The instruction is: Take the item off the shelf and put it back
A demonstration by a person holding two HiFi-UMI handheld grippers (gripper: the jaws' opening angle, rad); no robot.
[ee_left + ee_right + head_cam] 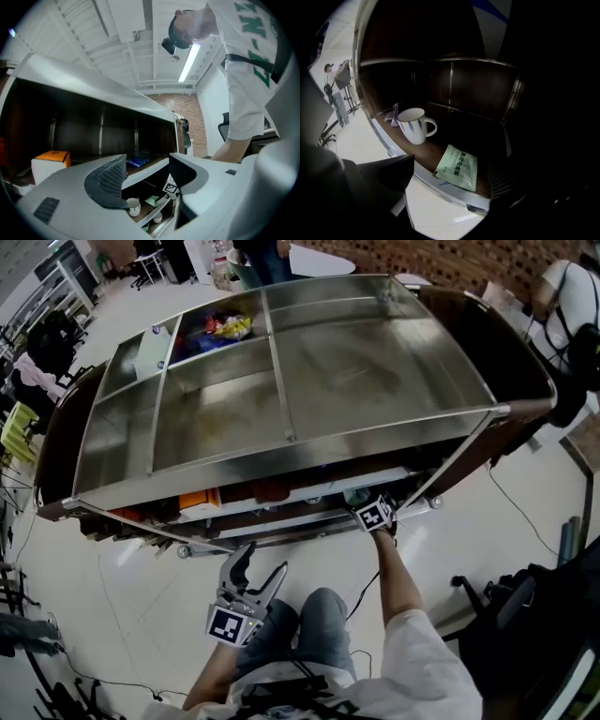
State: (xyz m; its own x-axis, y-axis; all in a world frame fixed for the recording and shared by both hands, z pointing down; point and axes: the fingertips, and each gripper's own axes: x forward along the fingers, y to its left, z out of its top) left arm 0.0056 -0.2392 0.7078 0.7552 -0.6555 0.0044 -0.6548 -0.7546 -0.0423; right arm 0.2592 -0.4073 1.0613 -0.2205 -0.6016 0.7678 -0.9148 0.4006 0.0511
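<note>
Here both grippers' fingers are open: right gripper (449, 183) facing the green packet (458, 167) on the shelf (425, 151), left gripper (149, 176) empty

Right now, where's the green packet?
Right gripper view: the green packet lies flat at the front edge of the wooden shelf, to the lower right of the white mug and apart from it.

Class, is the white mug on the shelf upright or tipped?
Upright: the mug stands on its base on the shelf, rim uppermost, handle sideways, apart from the green packet.
</note>
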